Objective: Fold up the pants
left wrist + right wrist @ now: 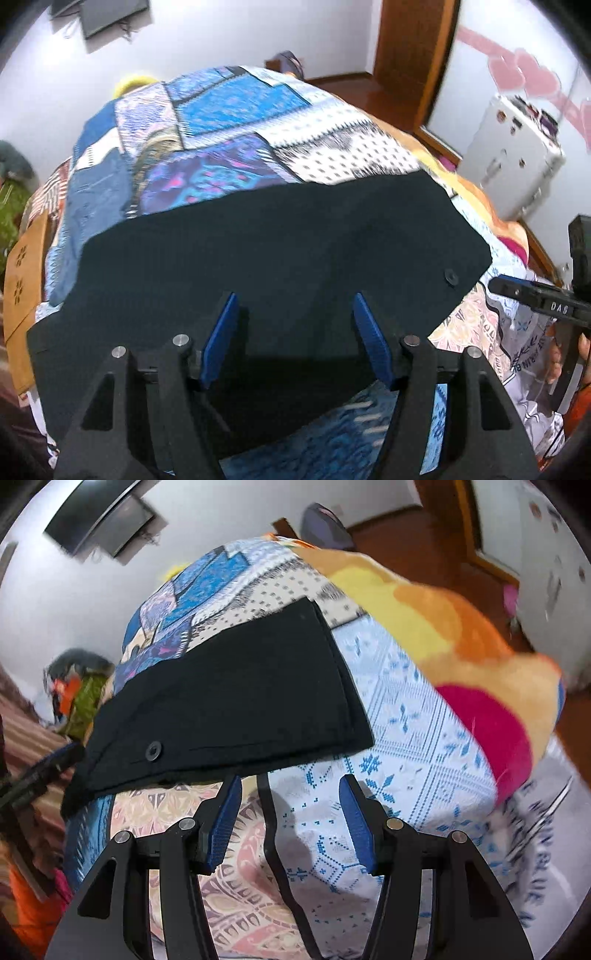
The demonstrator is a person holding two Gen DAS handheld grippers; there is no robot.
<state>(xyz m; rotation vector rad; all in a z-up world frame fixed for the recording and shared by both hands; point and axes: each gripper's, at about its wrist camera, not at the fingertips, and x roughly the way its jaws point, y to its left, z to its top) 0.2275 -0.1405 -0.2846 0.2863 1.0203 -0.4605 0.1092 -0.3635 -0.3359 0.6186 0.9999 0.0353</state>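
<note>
Both grippers, left gripper (pixel 291 332) and right gripper (pixel 290 812), hang released; pants (pixel 258 240) lie crosswise on the bed (pixel 406 720), under the left, just ahead-left of the right.

My left fingers (pixel 221 332) hide part of the pants (pixel 258 240); the bedspread's (pixel 221 110) far edge blurs, and my right gripper (pixel 535 302) is cut off at the frame edge.

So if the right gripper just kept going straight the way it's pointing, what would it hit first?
Probably the patterned bedspread: the open right gripper aims just past the near edge of the black pants. Depth is unclear, so it could clip that edge.
</note>
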